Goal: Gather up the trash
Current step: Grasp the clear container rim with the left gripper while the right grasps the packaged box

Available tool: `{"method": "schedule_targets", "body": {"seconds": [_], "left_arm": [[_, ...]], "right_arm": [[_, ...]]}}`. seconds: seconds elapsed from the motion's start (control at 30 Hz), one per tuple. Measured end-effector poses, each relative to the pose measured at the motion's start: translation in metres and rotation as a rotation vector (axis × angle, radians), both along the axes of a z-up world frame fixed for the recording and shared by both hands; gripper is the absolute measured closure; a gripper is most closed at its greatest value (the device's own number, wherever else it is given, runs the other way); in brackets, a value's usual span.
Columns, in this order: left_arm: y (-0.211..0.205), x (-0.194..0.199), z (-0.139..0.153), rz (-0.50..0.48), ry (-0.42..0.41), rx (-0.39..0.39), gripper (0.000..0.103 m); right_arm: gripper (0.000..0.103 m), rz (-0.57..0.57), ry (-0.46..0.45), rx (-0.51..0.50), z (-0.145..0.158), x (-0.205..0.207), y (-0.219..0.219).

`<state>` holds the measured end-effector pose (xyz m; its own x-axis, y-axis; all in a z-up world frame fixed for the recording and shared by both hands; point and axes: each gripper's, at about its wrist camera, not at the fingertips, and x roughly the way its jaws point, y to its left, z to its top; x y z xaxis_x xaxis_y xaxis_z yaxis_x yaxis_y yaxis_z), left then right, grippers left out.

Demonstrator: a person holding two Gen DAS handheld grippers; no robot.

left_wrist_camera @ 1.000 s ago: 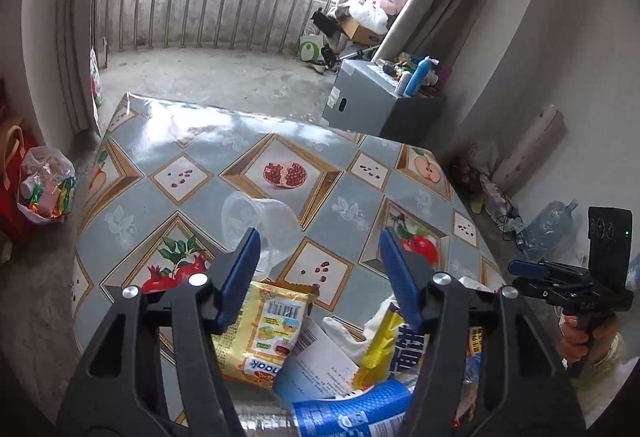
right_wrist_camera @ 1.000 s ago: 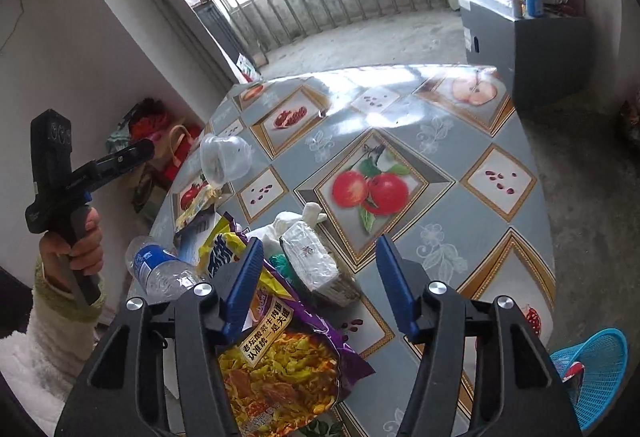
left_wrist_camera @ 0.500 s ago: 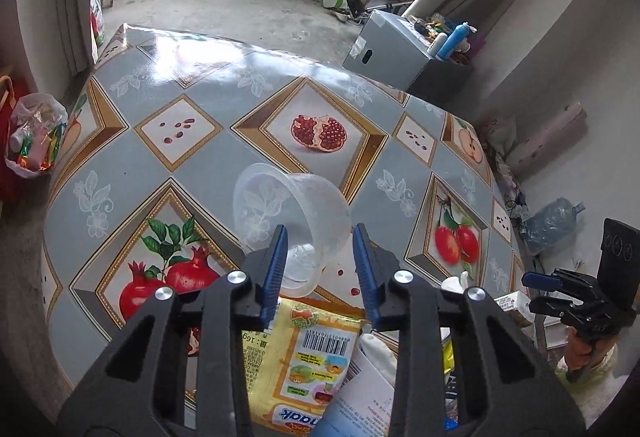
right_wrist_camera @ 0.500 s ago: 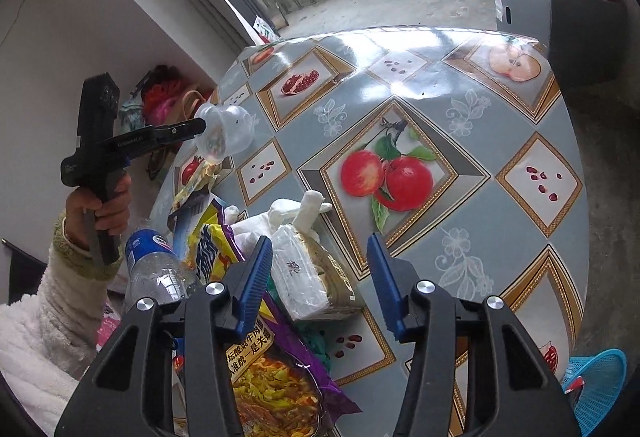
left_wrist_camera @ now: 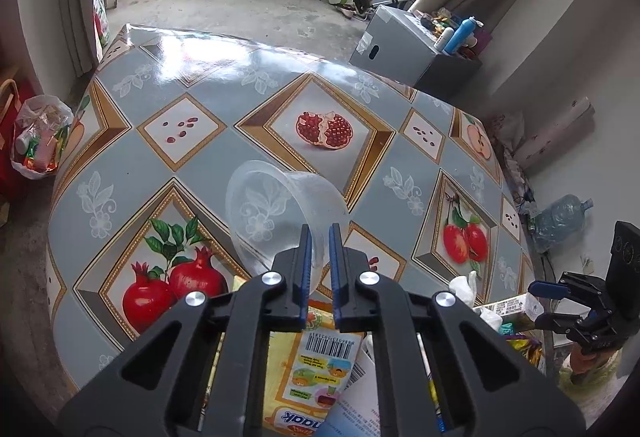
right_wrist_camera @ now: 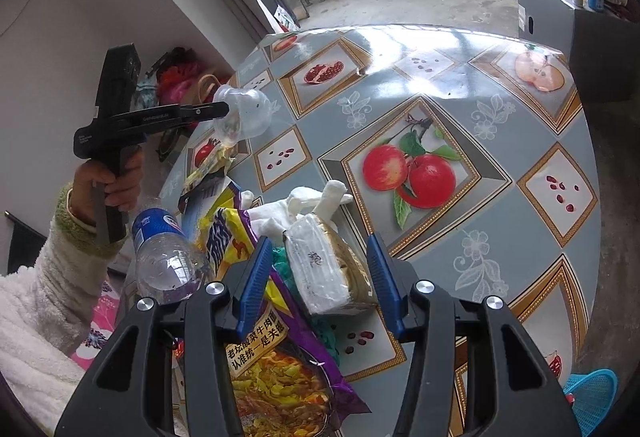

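- The clear plastic cup [left_wrist_camera: 286,213] is pinched by its rim in the left gripper [left_wrist_camera: 319,237]; the right wrist view shows it lifted off the surface [right_wrist_camera: 500,141], tipped on its side out past the left edge.
- The left fingers [left_wrist_camera: 305,257] are nearly closed, with only the thin cup wall between them. That wall looks soft, so a hard squeeze could buckle it and a light one could let it slide out.
- Held by one point on the rim, the cup may swing or twist free if the hand moves fast.
- The right gripper [right_wrist_camera: 318,277] is wide open and holds nothing; it hangs over the tissue pack [right_wrist_camera: 320,269] and the noodle wrapper [right_wrist_camera: 272,369].
- These lie heaped with a water bottle [right_wrist_camera: 164,257] near the surface's edge, so a careless grab could knock the bottle to the floor.
- The blue basket [right_wrist_camera: 592,393] sits low at the right, well apart from the cup, so I judge a long carry in which the cup might drop.
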<state>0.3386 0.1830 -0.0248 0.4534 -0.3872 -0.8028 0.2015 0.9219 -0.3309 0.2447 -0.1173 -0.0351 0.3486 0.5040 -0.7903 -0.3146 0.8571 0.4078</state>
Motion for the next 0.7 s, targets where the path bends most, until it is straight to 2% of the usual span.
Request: {"method": "schedule_targets", "body": {"seconds": [0.1,0.37,0.7], "left_arm": [[-0.001,-0.001,0.001,-0.002,-0.004,0.005,0.099],[-0.007,-0.006,0.008,-0.018,-0.043,0.027,0.099],[-0.013,-0.019,0.027,-0.033,-0.114,0.042,0.099]], "right_arm": [[0.055,0.012,-0.004,-0.020,-0.001,-0.001,0.004],[0.069,0.002,0.014,-0.025,-0.008,0.002,0.002],[0.074,-0.020,-0.024,-0.055,-0.002,-0.003,0.003]]}}
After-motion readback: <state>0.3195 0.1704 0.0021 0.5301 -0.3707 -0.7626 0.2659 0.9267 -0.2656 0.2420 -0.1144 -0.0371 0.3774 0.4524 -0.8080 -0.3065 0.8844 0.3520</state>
